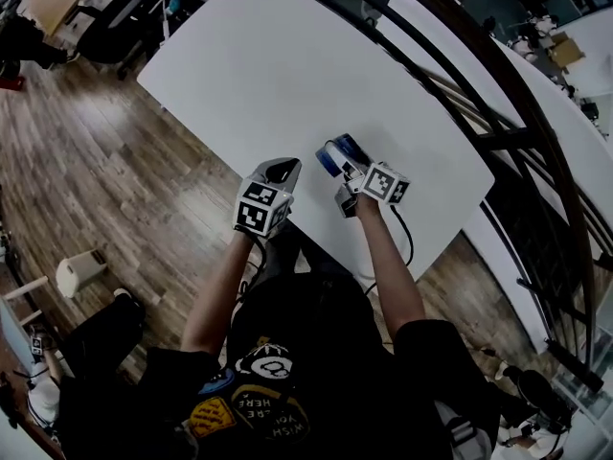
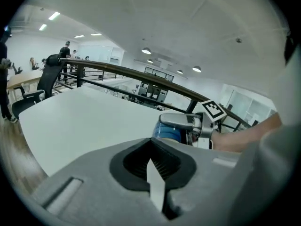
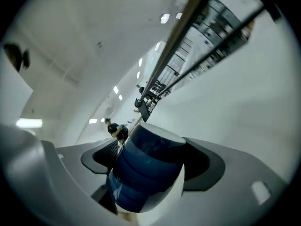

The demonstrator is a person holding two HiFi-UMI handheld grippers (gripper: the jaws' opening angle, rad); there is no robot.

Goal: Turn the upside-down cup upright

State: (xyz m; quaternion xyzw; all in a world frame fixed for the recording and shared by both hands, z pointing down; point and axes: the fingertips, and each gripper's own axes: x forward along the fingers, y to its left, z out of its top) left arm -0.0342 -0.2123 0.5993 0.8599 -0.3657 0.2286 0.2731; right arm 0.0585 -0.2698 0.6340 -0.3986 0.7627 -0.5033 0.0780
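Observation:
A ribbed blue cup (image 1: 335, 153) is clamped between the jaws of my right gripper (image 1: 343, 166), over the white table (image 1: 278, 65) close to its near edge. In the right gripper view the cup (image 3: 146, 168) fills the gap between both pads and lies tilted, with one flat end pointing away from the camera. My left gripper (image 1: 283, 169) sits just left of it at the table edge, jaws pressed together with nothing between them (image 2: 154, 171). From the left gripper view the cup (image 2: 168, 128) shows held by the right gripper (image 2: 195, 124).
The table's near edge (image 1: 316, 242) runs right under both grippers, with wood floor (image 1: 86, 180) below. An office chair (image 1: 115, 22) stands at the far left corner. A dark railing (image 1: 517, 113) runs along the right side.

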